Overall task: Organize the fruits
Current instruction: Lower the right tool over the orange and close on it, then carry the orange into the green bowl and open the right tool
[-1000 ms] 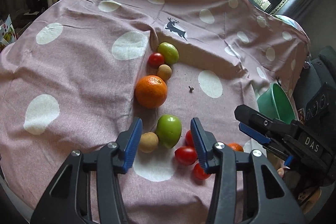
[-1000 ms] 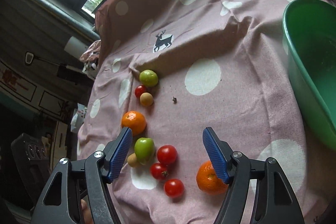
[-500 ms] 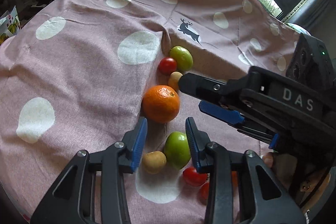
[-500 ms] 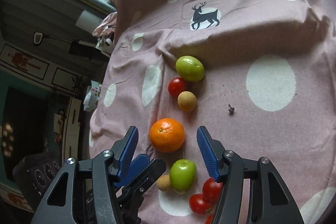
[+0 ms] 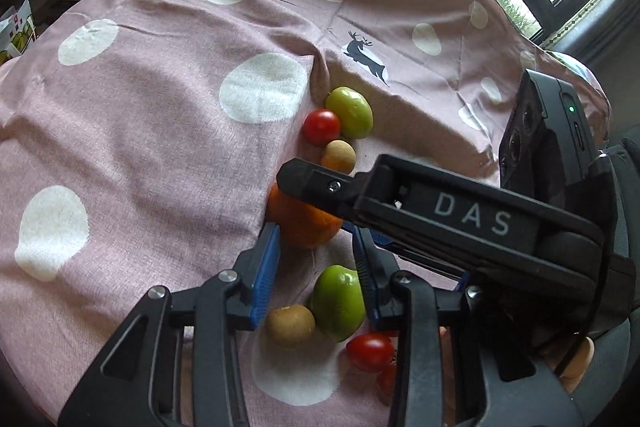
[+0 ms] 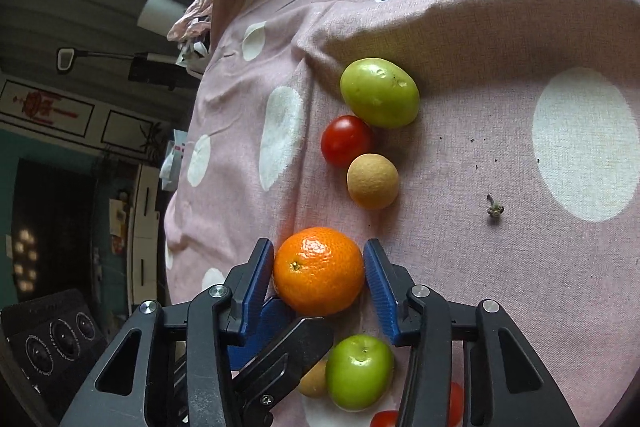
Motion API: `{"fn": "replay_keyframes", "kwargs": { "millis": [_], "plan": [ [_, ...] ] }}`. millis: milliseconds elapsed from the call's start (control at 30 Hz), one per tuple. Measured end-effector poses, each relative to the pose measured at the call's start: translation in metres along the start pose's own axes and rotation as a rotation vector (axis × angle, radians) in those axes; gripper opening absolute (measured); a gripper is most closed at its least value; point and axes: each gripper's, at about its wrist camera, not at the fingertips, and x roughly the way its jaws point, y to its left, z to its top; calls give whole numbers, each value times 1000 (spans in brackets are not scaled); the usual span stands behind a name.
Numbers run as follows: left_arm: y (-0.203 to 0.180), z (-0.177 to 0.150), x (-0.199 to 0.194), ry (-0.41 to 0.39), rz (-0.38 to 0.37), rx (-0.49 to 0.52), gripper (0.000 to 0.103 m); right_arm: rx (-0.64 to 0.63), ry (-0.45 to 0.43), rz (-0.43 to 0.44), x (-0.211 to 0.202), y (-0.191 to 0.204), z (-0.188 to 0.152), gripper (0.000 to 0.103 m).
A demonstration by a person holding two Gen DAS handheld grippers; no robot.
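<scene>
Since a second ago my right gripper has swung in from the side near the green basin, which is now out of view, and its blue pads bracket the mandarin. The jaws are spread, almost touching the peel on both sides, not yet clenched. My left gripper has crept forward too, its jaws released, hanging above the near green fruit and the tan longan.

I judge the step in hand is picking the mandarin, which sits mid-cloth, well in from every edge of the bed. Next I need a gentle squeeze, then a straight lift.

The peel is glossy, dimpled, round. The pink polka-dot cloth is soft, woven and wrinkled, so fruit may roll. The cherry tomato looks smooth, taut.
</scene>
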Motion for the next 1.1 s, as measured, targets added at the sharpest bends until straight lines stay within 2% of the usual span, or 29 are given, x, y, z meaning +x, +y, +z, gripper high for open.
{"fn": "replay_keyframes", "kwargs": {
  "millis": [200,367,500,667,867,1100],
  "plan": [
    [-10,-5,-13,-51,11,51,35,-26,-48,-4,-15,9,-7,49],
    [-27,-12,-35,-102,-43,112,35,-44,-143,-17,-46,17,-21,49],
    [-51,-25,-48,-141,-75,208,35,-33,-225,-17,-74,16,-36,49],
    [-75,-41,-64,-160,-155,286,35,-30,-341,-68,-109,17,-59,49],
    [-108,-57,-76,-178,-238,381,35,12,-442,-72,-147,-1,-78,49],
    [-158,-64,-75,-202,-267,510,34,71,-523,-47,-182,-28,-79,49]
  ]
}}
